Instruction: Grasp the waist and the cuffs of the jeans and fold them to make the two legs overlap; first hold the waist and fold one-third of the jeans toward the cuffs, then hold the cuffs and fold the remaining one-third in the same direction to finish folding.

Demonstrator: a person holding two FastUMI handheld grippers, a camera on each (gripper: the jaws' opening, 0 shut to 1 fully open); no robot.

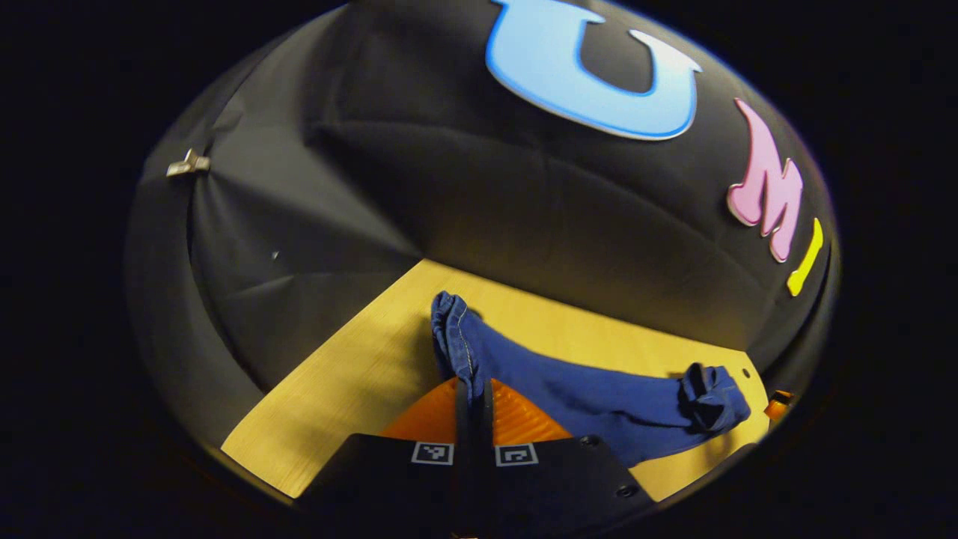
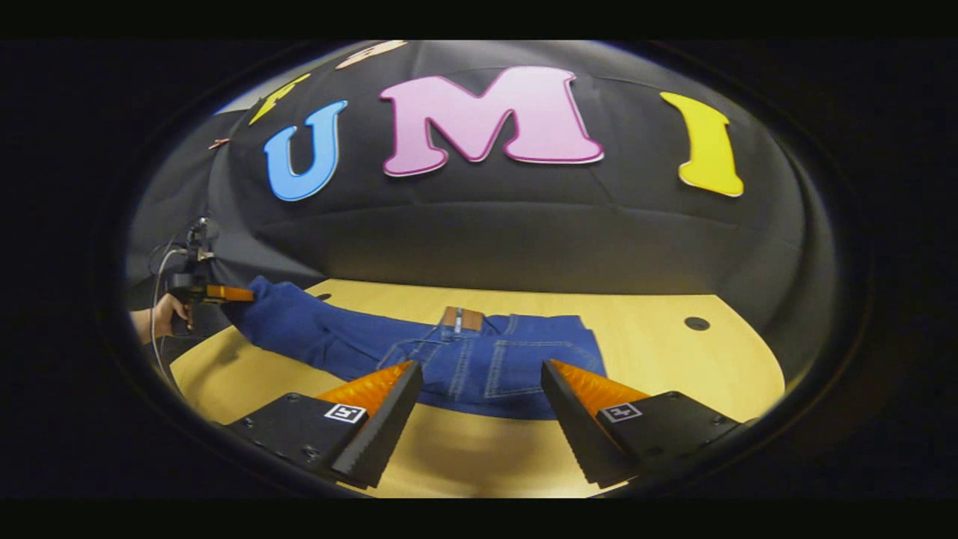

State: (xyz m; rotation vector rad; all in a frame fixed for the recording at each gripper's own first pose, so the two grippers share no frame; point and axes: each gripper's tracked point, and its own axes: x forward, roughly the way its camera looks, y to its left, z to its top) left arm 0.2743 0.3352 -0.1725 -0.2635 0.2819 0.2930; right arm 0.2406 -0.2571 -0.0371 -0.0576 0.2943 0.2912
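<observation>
Jaws: left gripper (image 1: pixel 473 404) was clamped on the cuff end of the jeans (image 1: pixel 584 389), fingers pressed together on the denim. Right gripper (image 2: pixel 479 419) had its jaws wide apart, hovering low over the wooden table (image 2: pixel 658 344), fingertips just short of the waist. In the right gripper view a hand (image 2: pixel 161 318) held the left gripper at far left, lifting the legs off the table. Jeans lay stretched across the table, waistband with leather patch (image 2: pixel 462 318) toward the wall, back pockets up.

Left gripper (image 1: pixel 474 397) clamped with 2 fingers together on cuff end of blue jeans (image 1: pixel 591 393). Denim stretched across wooden table (image 1: pixel 352 374) toward bunched far end at right.
</observation>
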